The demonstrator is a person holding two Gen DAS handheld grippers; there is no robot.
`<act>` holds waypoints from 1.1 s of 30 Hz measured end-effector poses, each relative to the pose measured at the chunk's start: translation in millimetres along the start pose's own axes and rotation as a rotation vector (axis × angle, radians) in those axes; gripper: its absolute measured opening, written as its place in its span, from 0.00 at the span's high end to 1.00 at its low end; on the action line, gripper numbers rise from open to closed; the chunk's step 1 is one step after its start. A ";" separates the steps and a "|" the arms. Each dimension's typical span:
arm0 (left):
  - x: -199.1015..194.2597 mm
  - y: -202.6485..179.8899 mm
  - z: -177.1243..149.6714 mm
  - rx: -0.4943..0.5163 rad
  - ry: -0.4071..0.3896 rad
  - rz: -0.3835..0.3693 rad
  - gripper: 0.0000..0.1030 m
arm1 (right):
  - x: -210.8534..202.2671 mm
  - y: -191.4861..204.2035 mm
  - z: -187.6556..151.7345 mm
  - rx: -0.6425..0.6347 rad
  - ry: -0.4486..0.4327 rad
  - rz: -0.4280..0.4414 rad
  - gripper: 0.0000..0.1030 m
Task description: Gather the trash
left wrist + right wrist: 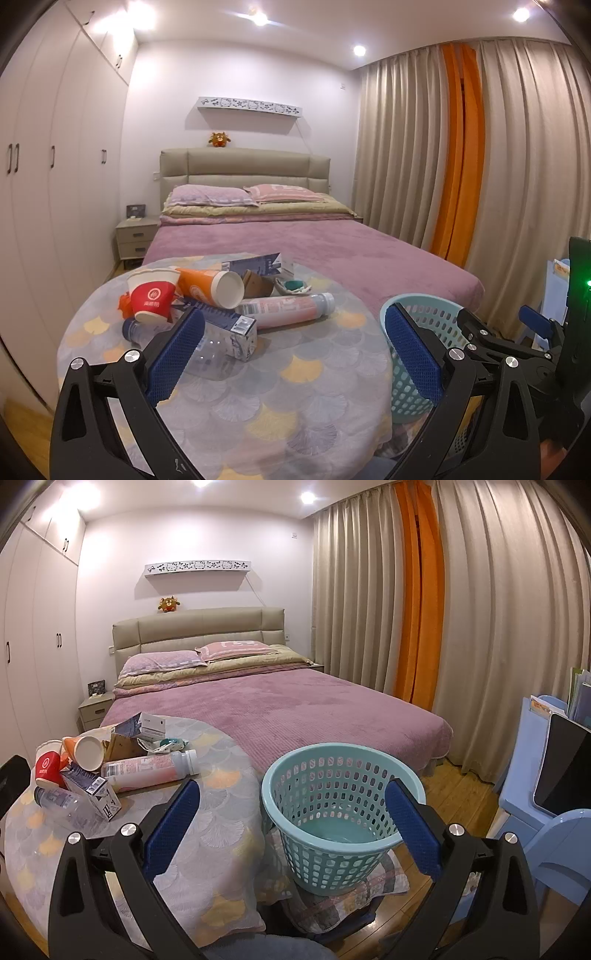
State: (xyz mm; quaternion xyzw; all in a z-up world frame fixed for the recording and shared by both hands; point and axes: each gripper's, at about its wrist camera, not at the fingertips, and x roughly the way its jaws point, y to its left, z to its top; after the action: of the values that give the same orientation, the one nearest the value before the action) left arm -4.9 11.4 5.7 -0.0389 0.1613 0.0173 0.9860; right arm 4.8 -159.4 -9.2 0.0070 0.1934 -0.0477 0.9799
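Note:
A pile of trash lies on a round table with a fan-pattern cloth: a red paper cup, an orange cup on its side, a pink bottle, a blue-white carton, a clear bottle and a cardboard box. The pile also shows in the right wrist view. A teal perforated basket stands empty on a stool right of the table. My left gripper is open, just short of the pile. My right gripper is open, in front of the basket.
A bed with a purple cover lies beyond the table. Curtains hang at the right. A blue plastic chair with a dark tablet stands at the far right. Wardrobes line the left wall. The right gripper shows in the left wrist view.

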 end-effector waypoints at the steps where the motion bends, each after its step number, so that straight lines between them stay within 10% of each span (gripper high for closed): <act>1: -0.1 0.1 0.0 0.000 -0.001 -0.001 0.08 | 0.0 0.2 -0.1 0.000 0.000 0.000 0.08; 33: 0.7 1.7 -7.3 -0.004 0.002 0.008 0.08 | 3.9 2.9 -4.1 -0.006 0.014 0.008 0.08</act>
State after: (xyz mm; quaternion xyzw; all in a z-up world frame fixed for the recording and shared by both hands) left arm -6.6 12.5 -1.5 -0.0401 0.1622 0.0215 0.9857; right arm 7.2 -156.7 -14.5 0.0052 0.2004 -0.0434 0.9787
